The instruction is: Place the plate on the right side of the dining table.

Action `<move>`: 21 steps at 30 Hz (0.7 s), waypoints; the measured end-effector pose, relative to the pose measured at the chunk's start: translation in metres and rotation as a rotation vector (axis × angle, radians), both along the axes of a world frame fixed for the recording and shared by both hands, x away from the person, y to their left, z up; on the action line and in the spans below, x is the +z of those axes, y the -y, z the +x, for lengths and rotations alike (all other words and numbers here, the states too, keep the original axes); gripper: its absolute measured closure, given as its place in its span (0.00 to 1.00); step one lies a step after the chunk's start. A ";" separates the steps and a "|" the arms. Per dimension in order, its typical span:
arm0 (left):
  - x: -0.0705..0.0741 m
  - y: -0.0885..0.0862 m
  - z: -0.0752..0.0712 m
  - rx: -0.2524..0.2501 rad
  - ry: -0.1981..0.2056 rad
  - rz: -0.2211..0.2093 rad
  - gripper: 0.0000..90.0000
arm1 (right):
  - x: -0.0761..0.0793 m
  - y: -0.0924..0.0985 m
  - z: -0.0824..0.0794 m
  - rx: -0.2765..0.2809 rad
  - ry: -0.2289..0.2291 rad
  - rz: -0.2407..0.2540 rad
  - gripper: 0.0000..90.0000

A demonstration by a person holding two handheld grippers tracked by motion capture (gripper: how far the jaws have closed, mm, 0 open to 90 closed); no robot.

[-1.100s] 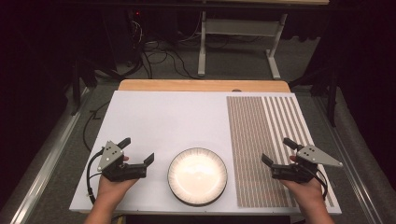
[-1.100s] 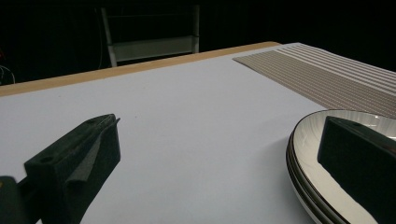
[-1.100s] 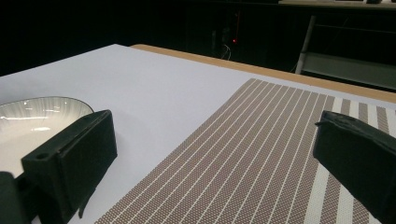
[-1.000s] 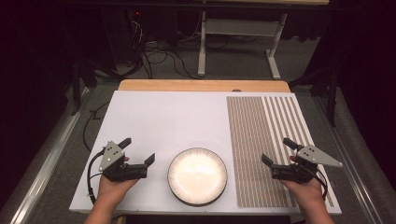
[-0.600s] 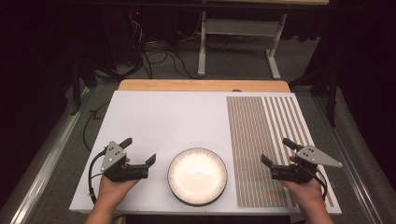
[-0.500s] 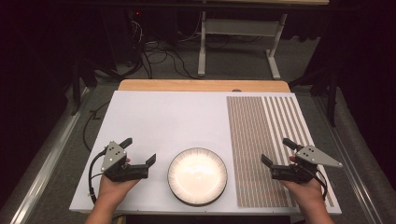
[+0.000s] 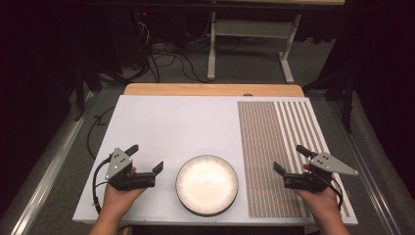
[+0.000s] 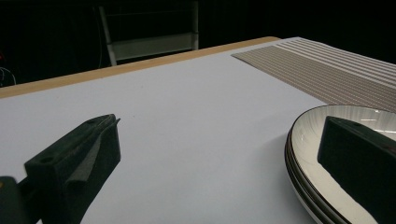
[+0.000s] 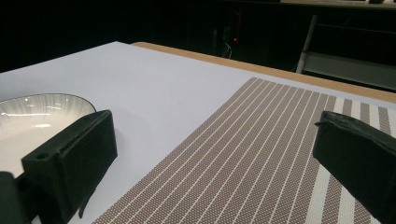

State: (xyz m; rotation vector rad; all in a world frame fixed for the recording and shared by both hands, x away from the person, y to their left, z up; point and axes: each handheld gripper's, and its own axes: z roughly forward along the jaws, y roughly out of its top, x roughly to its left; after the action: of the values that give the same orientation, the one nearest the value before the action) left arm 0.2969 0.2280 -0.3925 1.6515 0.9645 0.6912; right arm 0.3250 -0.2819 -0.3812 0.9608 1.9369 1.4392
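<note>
Both jaws wide apart, left gripper [image 7: 145, 159] and right gripper [image 7: 291, 159] flanking the stacked plates [image 7: 207, 184], probably ready to lift one onto the striped placemat [image 7: 284, 152]

I count two plates [image 7: 207, 185] on the table, stacked (the rims show double in my left gripper view [image 8: 299, 168]); one striped placemat [image 7: 286, 147]; one white board [image 7: 181, 127]; my two grippers, left [image 7: 146, 157] and right [image 7: 288, 159].
</note>
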 end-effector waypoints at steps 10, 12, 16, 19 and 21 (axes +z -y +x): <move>0.000 0.000 0.000 -0.004 0.000 -0.001 0.00 | 0.001 -0.003 -0.001 0.005 0.009 -0.015 0.01; 0.000 0.000 0.000 -0.004 -0.001 0.001 0.00 | 0.002 -0.005 -0.002 0.005 0.009 -0.022 0.01; 0.000 0.001 0.000 -0.009 -0.003 0.002 0.00 | 0.002 -0.009 -0.003 0.019 0.018 -0.045 0.01; 0.000 0.001 0.001 -0.012 -0.004 0.000 0.00 | 0.002 -0.013 -0.003 0.036 0.022 -0.059 0.02; 0.000 0.002 0.001 -0.014 -0.005 0.000 0.00 | 0.001 -0.016 -0.004 0.040 0.022 -0.063 0.02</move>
State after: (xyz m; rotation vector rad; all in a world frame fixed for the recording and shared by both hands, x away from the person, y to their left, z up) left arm 0.2975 0.2264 -0.3928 1.6592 0.9555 0.6784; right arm 0.3213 -0.2659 -0.3797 0.8795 1.9840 1.3956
